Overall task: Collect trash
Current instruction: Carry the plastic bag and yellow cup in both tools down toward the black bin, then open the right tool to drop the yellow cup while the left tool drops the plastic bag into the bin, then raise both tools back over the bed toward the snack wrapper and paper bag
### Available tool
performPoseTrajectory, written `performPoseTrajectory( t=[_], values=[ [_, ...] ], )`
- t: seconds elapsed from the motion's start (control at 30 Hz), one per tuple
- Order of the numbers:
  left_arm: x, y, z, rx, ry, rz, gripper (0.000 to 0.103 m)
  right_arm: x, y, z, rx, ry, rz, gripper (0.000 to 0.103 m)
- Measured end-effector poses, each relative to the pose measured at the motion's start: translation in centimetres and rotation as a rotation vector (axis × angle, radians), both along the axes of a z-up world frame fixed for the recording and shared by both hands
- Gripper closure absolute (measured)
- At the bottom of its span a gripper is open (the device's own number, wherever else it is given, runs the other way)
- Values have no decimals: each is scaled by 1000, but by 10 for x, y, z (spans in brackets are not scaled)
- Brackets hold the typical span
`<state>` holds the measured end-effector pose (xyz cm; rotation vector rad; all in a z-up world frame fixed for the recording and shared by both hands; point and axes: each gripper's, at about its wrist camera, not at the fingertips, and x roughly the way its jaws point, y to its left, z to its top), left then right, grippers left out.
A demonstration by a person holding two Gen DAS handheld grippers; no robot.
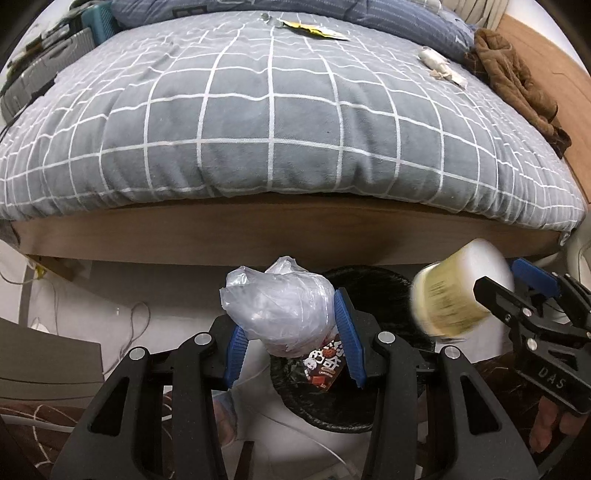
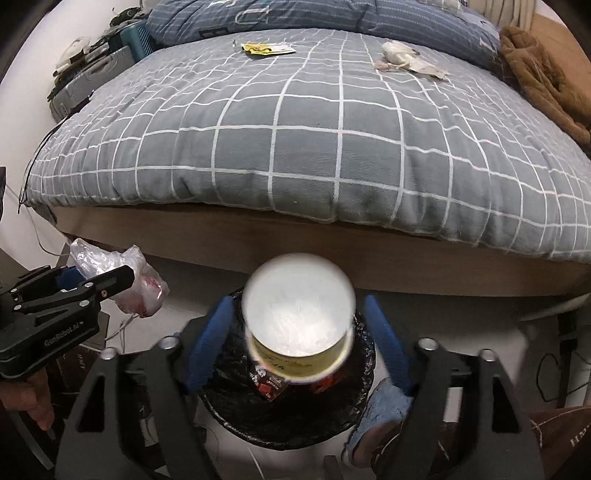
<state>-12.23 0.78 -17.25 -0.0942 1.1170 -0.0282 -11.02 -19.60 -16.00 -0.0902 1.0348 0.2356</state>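
A: Left gripper [image 1: 291, 343]?
B: I've got it clamped on the crumpled plastic bag [image 1: 277, 306], right above the black-lined bin [image 1: 369, 295].
A: Right gripper [image 2: 295, 339]?
B: My jaws stand apart, clear of the blurred paper cup [image 2: 299, 317] between them, over the same bin. Wrappers [image 2: 267, 48] on the bed [image 2: 295, 147].

A bed [image 1: 280, 229] is covered by a grey quilt [image 1: 258, 122] checked in white. Blue striped pillows [image 2: 280, 18] are laid at its far end, and a brown garment [image 1: 517, 81] (crumpled) is draped over its right edge. Cables [image 1: 133, 332] are strewn on the floor.
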Motion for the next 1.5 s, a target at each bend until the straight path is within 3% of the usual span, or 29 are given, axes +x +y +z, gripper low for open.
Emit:
performPoseTrajectory(
  t=[0.33, 0.87, 0.97, 1.17, 1.33, 1.5],
  values=[
    [8, -23, -12, 4, 26, -46, 60, 5, -33, -4, -30, -10, -69, 11],
    [8, -94, -19, -7, 32, -171, 59, 1, -103, -3, -8, -3, -194, 10],
    [8, -100, -19, 6, 19, -172, 55, 2, -105, -1, -4, -7, -197, 10],
    [9, -108, -8, 57, -33, -163, 30, 7, -100, 10, -6, -28, -190, 10],
    [13, -105, 9, 80, -82, -139, 10, 12, -95, 38, -7, -113, -171, 10],
    [22, -95, 33, 86, -144, -107, 6, 18, -92, 60, -33, -186, -164, 10]
  ],
)
